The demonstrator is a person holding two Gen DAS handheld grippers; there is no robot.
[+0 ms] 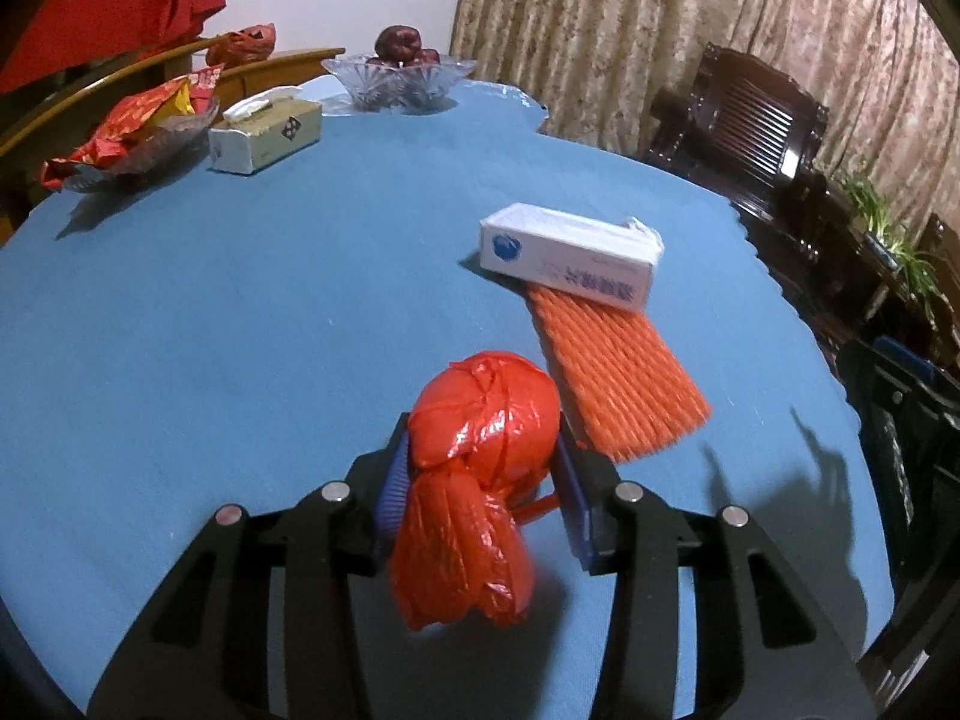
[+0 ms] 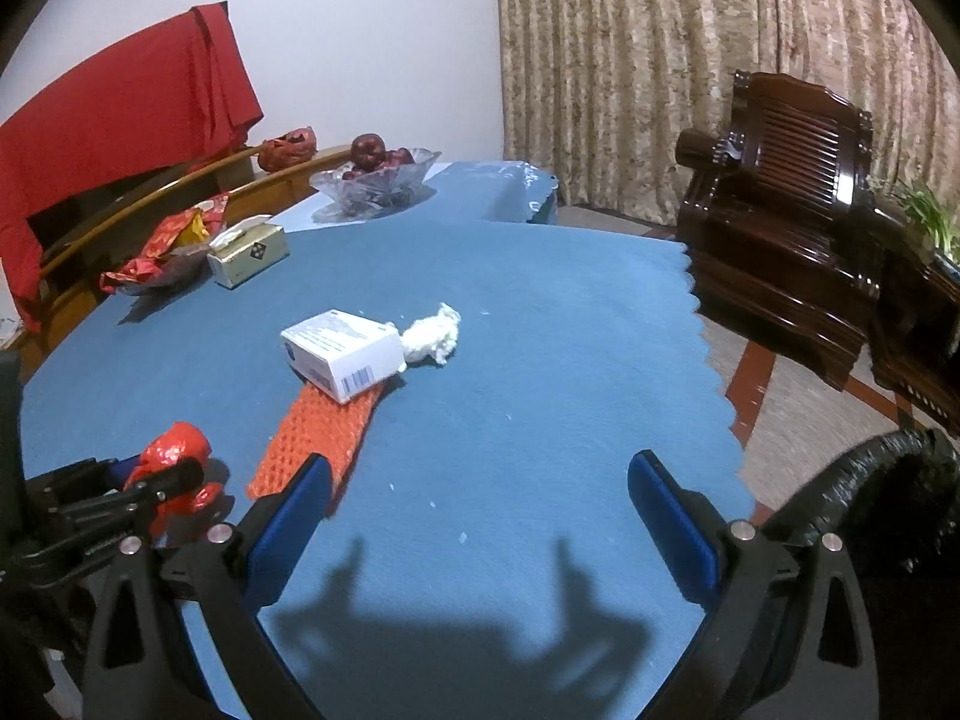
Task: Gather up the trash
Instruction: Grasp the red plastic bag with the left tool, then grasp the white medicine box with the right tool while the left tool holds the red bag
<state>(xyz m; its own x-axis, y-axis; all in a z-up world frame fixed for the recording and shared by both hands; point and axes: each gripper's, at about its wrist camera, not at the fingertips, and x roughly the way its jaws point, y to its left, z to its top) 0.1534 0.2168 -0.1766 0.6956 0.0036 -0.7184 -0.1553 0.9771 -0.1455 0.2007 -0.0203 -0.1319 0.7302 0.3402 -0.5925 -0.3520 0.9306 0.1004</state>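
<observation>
My left claw [image 1: 483,480] squeezes the red bag [image 1: 480,468], my right claw [image 2: 480,516] is wide, so next I drop it in the bin [image 2: 864,498].

At the far end of the blue tablecloth [image 2: 540,312] a glass bowl [image 1: 399,79] holds dark red fruit [image 1: 397,43]; nearer left lies a tissue box [image 1: 264,133] beside a dish of red snack packets [image 1: 135,123]; beyond the table stand a dark carved wooden chair [image 2: 786,192] and patterned curtains [image 2: 630,60].
</observation>
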